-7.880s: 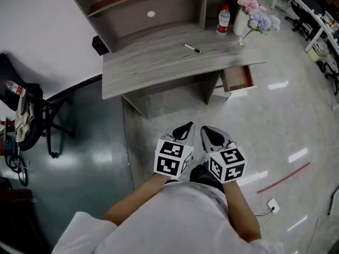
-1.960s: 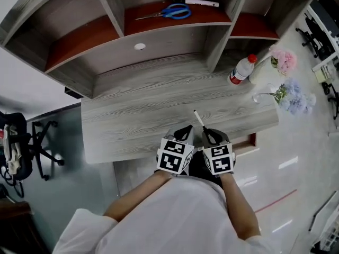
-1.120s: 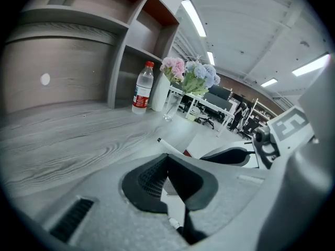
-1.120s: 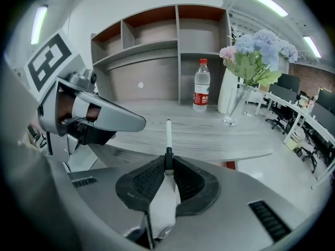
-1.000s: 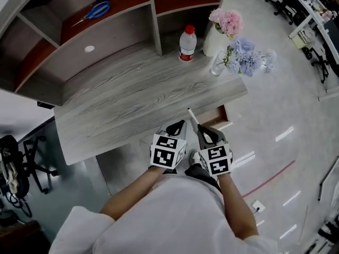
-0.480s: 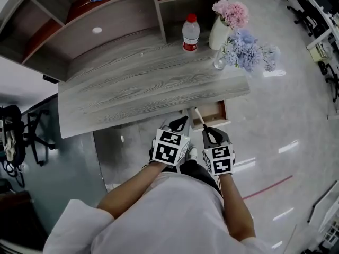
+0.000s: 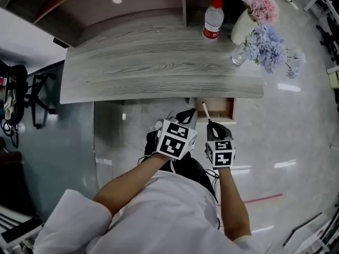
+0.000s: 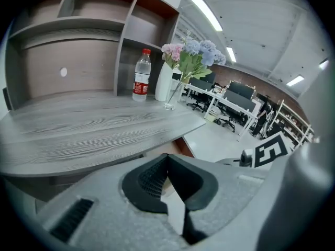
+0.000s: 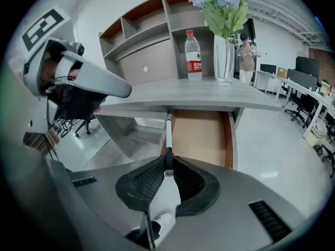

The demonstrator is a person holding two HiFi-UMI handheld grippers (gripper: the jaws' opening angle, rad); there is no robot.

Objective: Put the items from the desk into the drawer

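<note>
- The right gripper point(image 9: 167, 162) has its fingers pinched on the dark end of a white marker pen point(image 9: 168, 132), and the shaft juts straight out ahead of the fingertips
- Just to its left, the left gripper point(image 8: 167, 166) has its fingers pressed together on nothing
- The pen looks light, stiff and smooth; held by one end it could pivot between the pads, so a hold nearer mid-shaft would likely be steadier
- Just beyond the pen's tip, the open drawer point(image 9: 203, 135) waits below
- Past the drawer and above it, the desk point(image 9: 209, 95) carries a water bottle point(image 9: 193, 56) and a vase of flowers point(image 9: 225, 46), farthest from the fingers
</note>
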